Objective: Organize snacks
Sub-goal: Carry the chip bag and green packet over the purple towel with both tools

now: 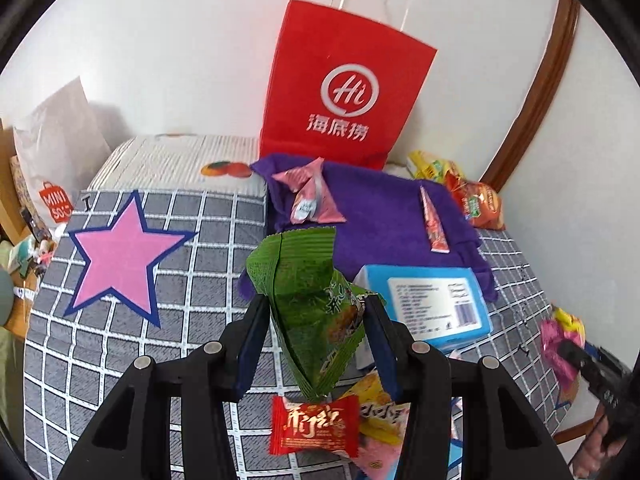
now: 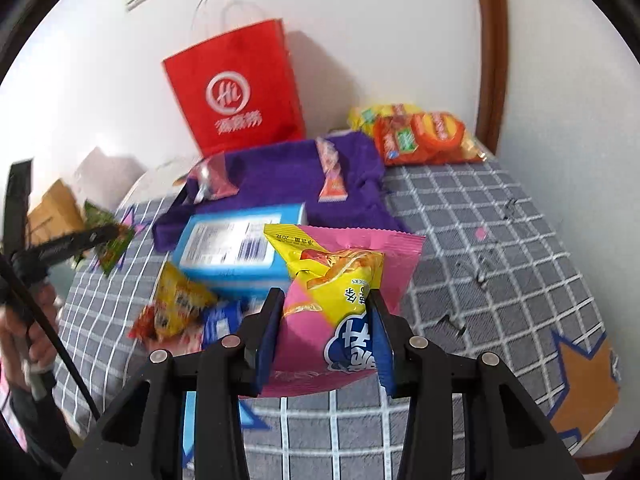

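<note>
Each hand-held gripper pinches a snack above the checked table, the left hand-held gripper a green packet, the right hand-held gripper a pink-and-yellow packet, while most snacks lie unsorted near the far red bag.

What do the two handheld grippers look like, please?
Both grippers, left and right, have matte black, angular plastic bodies with round silver pivot pins. Their flat fingers carry dark blue pads. The right view also shows a thin black rod beside the left gripper.
</note>
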`<action>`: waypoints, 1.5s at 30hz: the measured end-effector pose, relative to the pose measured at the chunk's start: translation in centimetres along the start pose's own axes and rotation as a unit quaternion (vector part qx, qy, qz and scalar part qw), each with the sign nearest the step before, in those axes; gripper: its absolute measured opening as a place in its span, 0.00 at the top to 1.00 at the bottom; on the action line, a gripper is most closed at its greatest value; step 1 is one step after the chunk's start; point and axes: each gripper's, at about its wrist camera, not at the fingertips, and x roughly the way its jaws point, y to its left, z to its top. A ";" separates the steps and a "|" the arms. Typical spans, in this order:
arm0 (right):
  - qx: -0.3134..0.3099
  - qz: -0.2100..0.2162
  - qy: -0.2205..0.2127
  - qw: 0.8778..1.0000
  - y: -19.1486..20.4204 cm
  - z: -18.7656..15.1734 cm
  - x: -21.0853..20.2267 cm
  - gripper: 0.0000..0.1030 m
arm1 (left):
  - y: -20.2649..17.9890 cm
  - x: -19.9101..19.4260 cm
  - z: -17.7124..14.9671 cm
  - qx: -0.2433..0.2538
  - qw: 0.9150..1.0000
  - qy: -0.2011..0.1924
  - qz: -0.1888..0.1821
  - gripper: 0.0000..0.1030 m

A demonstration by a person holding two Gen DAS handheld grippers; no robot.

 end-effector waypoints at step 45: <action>-0.088 0.073 0.100 0.988 4.0 17.5 17.3 0.60 | -3.0 10.1 10.8 0.032 0.999 0.019 0.007 0.55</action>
